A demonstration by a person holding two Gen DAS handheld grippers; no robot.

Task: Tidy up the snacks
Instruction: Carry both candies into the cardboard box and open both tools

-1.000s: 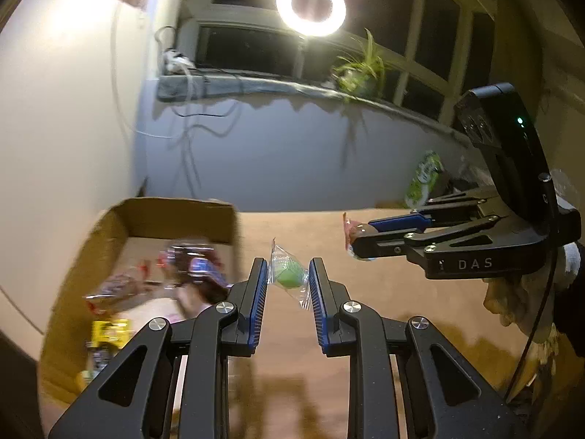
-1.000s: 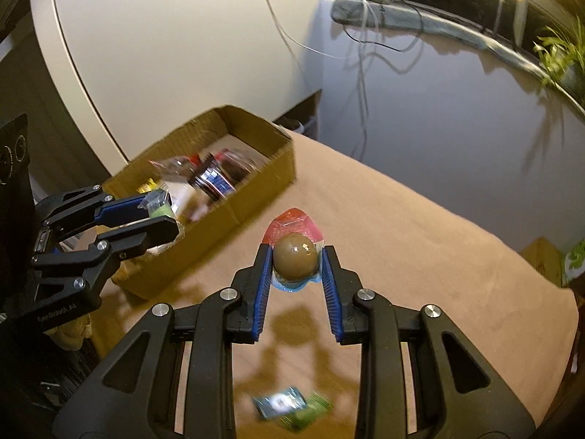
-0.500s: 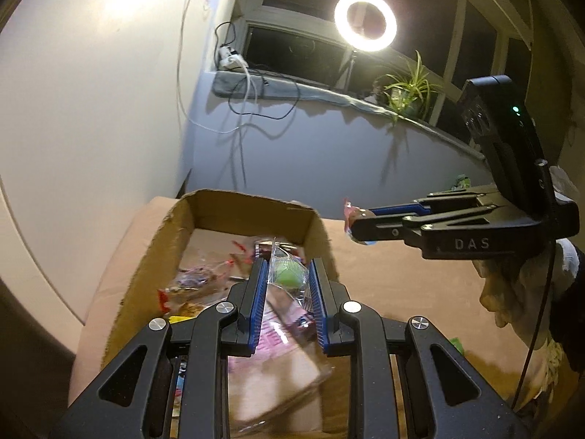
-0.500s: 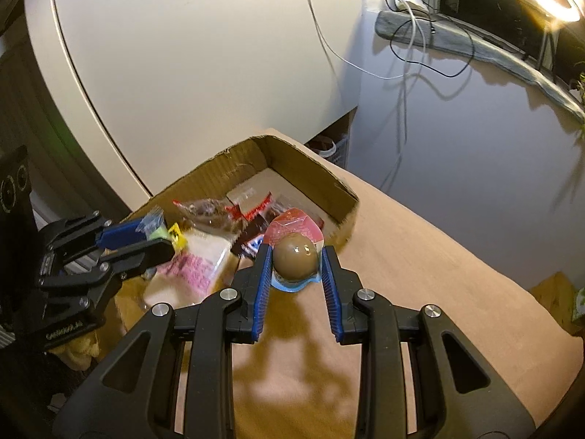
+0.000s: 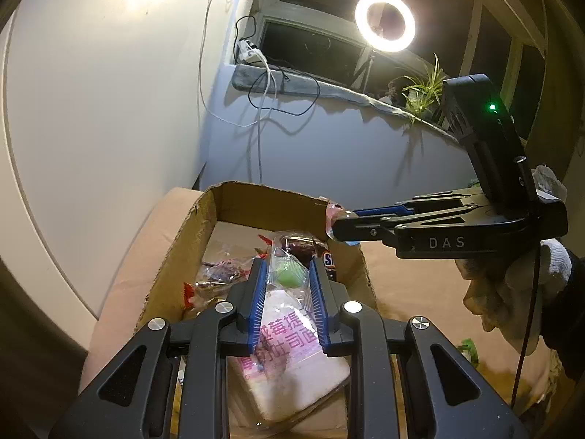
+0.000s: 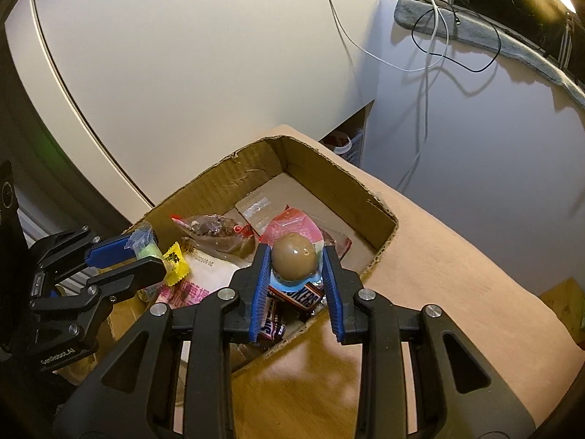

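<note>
Above the open brown cardboard box (image 6: 369,197), the left gripper (image 5: 287,274) pinches a clear-wrapped green sweet (image 5: 289,274). The right gripper (image 6: 294,259) pinches a packaged brown egg (image 6: 294,259). Its fingers partly hide the chocolate bars (image 6: 299,296) below.

Black tongs (image 5: 286,274), blue pads (image 5: 257,300), white glove (image 5: 512,292)

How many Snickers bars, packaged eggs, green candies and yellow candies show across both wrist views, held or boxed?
Snickers bars: 2, in the cardboard box
packaged egg: 1, in the right jaws
green candy: 1, in the left jaws
yellow candy: 1, in the box
Total: 5
</note>
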